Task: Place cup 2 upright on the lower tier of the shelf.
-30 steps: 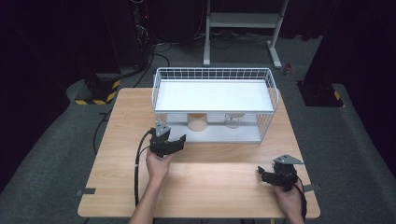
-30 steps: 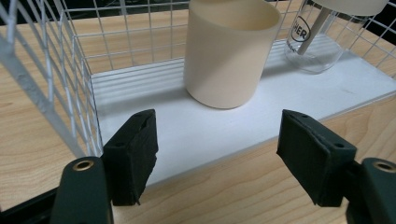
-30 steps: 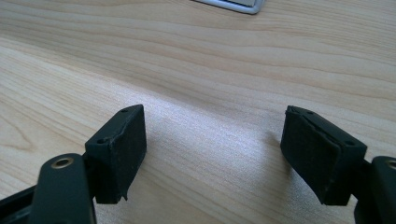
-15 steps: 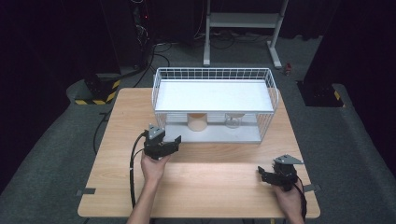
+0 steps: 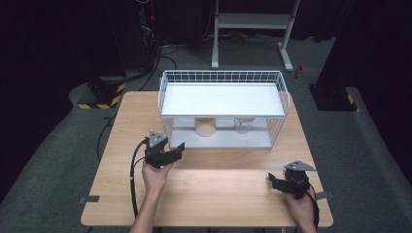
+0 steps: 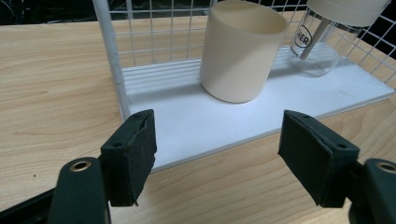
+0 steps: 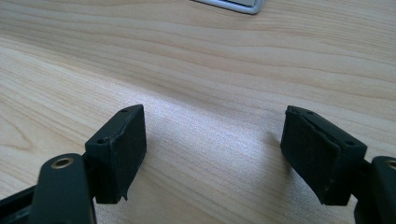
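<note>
High view, wooden desk (image 5: 218,194): white wire rack (image 5: 223,109) at the far middle, open side toward the person, white top shelf over a white base tray.

Item 1, cream cup (image 6: 242,49): stands upright on the base tray under the shelf, left of centre, mouth up, long axis vertical, no handle visible. It sits near the tray's front edge, probably so that a tool can come in level through the open front.

Item 2, clear glass jar (image 6: 322,44): upright just right of the cup and apart from it, pale lid on top, a stick inside leaning.

Item 3, left tool (image 5: 171,154): held above the desk just before the rack's left front corner, aimed at the cup; jaws apart, nothing between them, so released. In the left gripper view the pads frame the tray edge, the cup beyond them.

Item 4, right tool (image 5: 278,180): low over bare desk at the near right, well apart from the rack; jaws spread wide and empty, seemingly parked.
</note>
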Action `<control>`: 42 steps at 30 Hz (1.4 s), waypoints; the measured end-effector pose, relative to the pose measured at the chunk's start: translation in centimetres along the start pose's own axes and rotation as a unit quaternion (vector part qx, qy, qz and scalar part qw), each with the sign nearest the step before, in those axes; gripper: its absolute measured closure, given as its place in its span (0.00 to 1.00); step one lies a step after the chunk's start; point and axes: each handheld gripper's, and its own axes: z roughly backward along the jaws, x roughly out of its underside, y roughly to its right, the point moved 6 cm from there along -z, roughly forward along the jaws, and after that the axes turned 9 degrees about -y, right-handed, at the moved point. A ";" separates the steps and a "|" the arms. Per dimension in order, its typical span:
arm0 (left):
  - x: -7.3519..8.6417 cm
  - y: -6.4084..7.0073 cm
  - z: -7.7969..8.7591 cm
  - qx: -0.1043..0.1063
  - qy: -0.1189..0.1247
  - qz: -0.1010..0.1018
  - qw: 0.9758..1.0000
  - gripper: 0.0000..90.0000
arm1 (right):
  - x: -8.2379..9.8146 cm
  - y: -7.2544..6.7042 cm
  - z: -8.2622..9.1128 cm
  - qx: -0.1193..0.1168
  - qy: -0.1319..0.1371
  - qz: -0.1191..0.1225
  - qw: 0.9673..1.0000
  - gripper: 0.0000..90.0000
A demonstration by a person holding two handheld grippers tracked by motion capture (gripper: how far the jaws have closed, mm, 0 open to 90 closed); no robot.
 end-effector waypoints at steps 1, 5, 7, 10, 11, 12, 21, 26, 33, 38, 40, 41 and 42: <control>0.0 -0.1 0.1 0.001 0.002 0.003 1.000 0.31 | 0.0 0.0 0.0 0.000 0.000 0.000 1.000 0.25; 0.3 -0.4 0.5 0.000 0.002 0.007 1.000 0.31 | 0.0 0.0 0.0 0.000 0.000 0.001 1.000 0.25; 0.5 -0.5 0.7 0.000 0.002 0.007 1.000 0.31 | 0.0 0.0 0.0 0.000 0.000 0.001 1.000 0.25; 0.7 -0.6 0.9 -0.003 0.000 0.004 1.000 0.31 | 0.0 0.0 0.0 0.000 0.000 0.001 1.000 0.25; 0.7 -0.6 1.0 -0.004 0.000 0.005 1.000 0.30 | 0.0 0.0 0.0 0.000 0.000 0.001 1.000 0.25; 0.8 -0.6 1.1 -0.004 0.001 0.005 1.000 0.30 | 0.0 0.0 0.0 0.000 0.000 0.002 1.000 0.25; 1.3 -0.9 1.5 0.000 0.002 0.013 1.000 0.30 | 0.0 0.0 0.0 0.000 0.000 0.002 1.000 0.25; 1.5 -1.0 1.8 -0.002 0.002 0.012 1.000 0.29 | 0.0 0.0 0.0 0.000 0.000 0.002 1.000 0.25; 2.1 -1.1 2.3 -0.005 0.001 0.013 1.000 0.28 | 0.0 0.0 0.0 0.000 0.000 0.001 1.000 0.25; 2.5 -1.2 2.5 -0.004 0.002 0.014 1.000 0.28 | 0.0 0.0 0.0 0.000 0.000 0.002 1.000 0.25; 2.6 -1.2 2.6 -0.003 0.003 0.013 1.000 0.27 | 0.0 0.0 0.0 0.000 0.000 0.002 1.000 0.25; 2.7 -1.1 2.6 -0.002 0.003 0.015 1.000 0.27 | 0.0 0.0 0.0 0.000 0.000 0.002 1.000 0.25; 2.7 -1.1 2.7 -0.002 0.003 0.013 1.000 0.27 | 0.0 0.0 0.0 0.000 0.000 0.001 1.000 0.25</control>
